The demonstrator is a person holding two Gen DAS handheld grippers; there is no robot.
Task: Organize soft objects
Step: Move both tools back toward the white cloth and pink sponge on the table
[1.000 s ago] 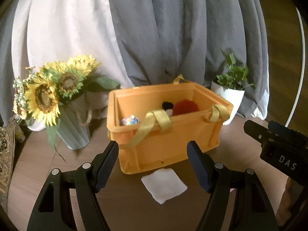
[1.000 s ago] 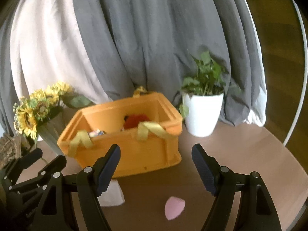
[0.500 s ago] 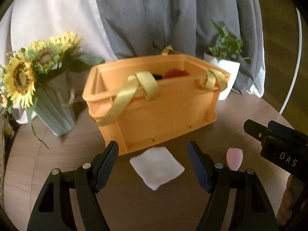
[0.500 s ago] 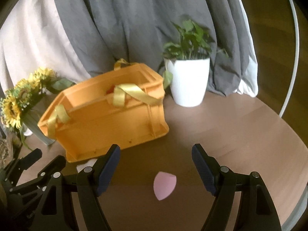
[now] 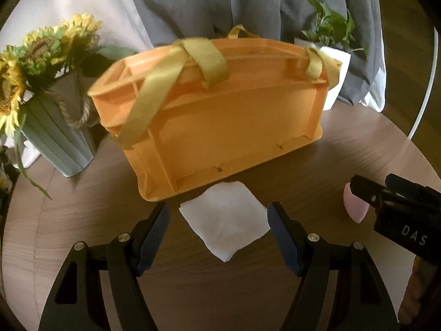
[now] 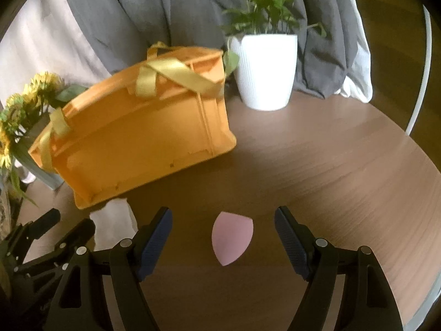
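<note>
An orange bin (image 5: 228,127) with yellow straps stands on the round wooden table (image 5: 82,220); its inside is hidden from this low angle. A white folded cloth (image 5: 224,220) lies in front of it, between the fingers of my open left gripper (image 5: 217,234). A pink teardrop sponge (image 6: 231,237) lies between the fingers of my open right gripper (image 6: 223,242). The sponge (image 5: 354,207) also shows at the right in the left wrist view, partly behind the right gripper. The bin (image 6: 137,138) and the cloth (image 6: 115,220) show at the left in the right wrist view.
A vase of sunflowers (image 5: 52,104) stands left of the bin. A white pot with a green plant (image 6: 264,69) stands to its right. Grey and white curtains hang behind. The table edge curves round at the right (image 6: 424,220).
Both grippers have come down and forward toward the table. The cloth now lies between the left fingers and the sponge between the right fingers. The bin's inside has dropped out of sight.
</note>
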